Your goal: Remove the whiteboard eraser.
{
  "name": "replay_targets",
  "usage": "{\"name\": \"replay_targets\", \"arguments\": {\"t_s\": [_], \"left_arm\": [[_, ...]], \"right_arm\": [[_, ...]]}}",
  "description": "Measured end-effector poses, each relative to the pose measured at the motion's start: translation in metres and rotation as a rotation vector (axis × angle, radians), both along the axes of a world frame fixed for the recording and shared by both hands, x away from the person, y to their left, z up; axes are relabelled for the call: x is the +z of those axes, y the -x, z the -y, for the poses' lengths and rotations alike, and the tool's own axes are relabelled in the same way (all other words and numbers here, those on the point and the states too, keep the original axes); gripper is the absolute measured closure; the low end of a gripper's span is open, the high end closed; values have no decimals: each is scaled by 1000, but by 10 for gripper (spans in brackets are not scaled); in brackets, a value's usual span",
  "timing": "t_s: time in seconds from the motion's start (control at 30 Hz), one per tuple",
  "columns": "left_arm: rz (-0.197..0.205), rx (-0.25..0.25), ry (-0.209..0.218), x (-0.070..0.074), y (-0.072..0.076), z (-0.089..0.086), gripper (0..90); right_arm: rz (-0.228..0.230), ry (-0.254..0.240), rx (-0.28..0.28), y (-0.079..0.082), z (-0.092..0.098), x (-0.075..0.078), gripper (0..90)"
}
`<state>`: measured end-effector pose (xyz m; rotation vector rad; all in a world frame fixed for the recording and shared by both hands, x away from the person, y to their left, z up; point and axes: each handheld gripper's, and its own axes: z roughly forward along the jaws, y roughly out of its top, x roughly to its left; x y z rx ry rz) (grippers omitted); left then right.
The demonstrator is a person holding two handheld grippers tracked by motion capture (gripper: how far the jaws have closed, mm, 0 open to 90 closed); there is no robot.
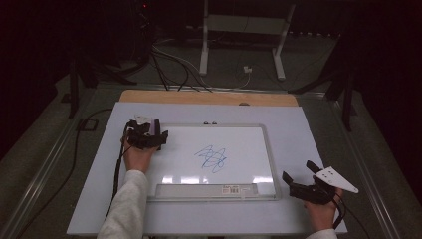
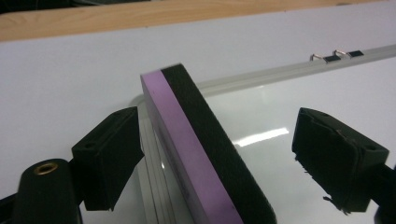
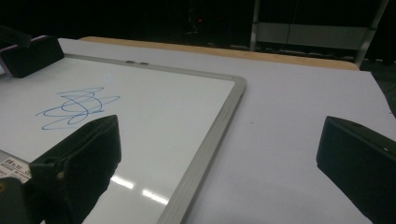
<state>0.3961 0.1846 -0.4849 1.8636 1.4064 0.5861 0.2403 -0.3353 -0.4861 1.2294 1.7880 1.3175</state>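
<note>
Whiteboard-wiping set-up at the pick-up stage. At the left, the left tongs (image 1: 158,141) straddle a block eraser (image 2: 205,154) lying at the upper-left corner of the whiteboard (image 1: 249,149); in the left gripper view the jaws stand spread on either side of the block, with a clear gap between each pad and its faces, so the grasp is judged not yet made. The eraser is a long rectangular bar, a matte purple layer bonded to a black, slightly fuzzy felt layer, with square edges. The board is a glossy white panel with a brushed metal frame (image 3: 210,140), rounded corners, a tray and label strip along its near edge, and two small clips (image 2: 334,57) at its far edge; ceiling lights reflect off it. At its centre the blue scribble (image 1: 212,158) remains whole, so the wiping is judged entirely ahead. The board lies on a smooth, pale counter (image 1: 298,129) with a wooden strip (image 1: 209,97) behind it. At the right, the right tongs (image 1: 301,177) rest spread and empty beside the board's lower-right corner.
</note>
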Motion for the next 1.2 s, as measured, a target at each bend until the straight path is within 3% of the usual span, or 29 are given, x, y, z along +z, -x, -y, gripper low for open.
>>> {"name": "replay_targets", "arguments": {"t_s": [0.17, 0.27, 0.37, 0.87, 1.1, 1.2], "left_arm": [[-13, 31, -29, -6, 4, -1, 267], [-10, 20, -30, -7, 7, -3, 398], [-4, -1, -20, -7, 9, -3, 472], [2, -7, -75, -4, 12, 3, 569], [7, -15, -128, -2, 13, 7, 609], [15, -24, -176, -1, 15, 11, 611]], "right_arm": [[2, 10, 6, 1, -2, 0, 3], [1, 11, 7, 0, -3, 0, 3], [2, 12, 9, 0, -3, 0, 3], [3, 15, 13, 0, -5, 1, 3], [2, 19, 19, 0, -7, 1, 3], [1, 22, 18, 0, -7, 1, 3]]}}
